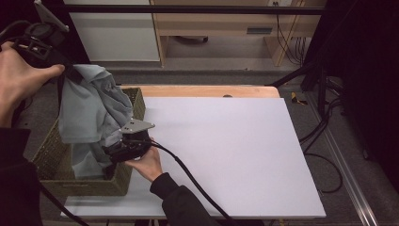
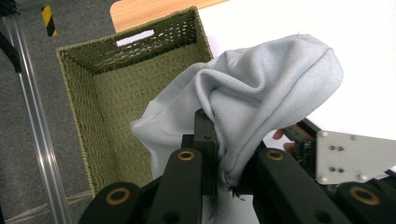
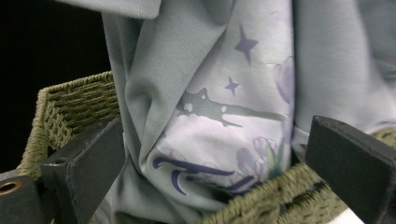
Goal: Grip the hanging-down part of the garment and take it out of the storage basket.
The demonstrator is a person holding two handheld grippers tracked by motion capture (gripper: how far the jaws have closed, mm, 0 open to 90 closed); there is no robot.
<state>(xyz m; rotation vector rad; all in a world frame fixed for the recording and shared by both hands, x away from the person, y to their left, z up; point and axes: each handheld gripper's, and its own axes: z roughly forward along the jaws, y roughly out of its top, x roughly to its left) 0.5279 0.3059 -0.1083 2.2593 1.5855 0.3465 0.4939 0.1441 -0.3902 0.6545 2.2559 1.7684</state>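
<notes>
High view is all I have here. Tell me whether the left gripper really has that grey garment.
Observer: Yes. In the left gripper view the left gripper is shut on a fold of the grey garment.
Operator: Report the right gripper's fingers.
Observer: The right gripper is open, its fingers apart on either side of the cloth.
Operator: Describe the cloth facing it.
Observer: It carries a print, purple stars and flowers.
Operator: Check the basket.
Observer: The woven basket shows a bare floor at its far end.
</notes>
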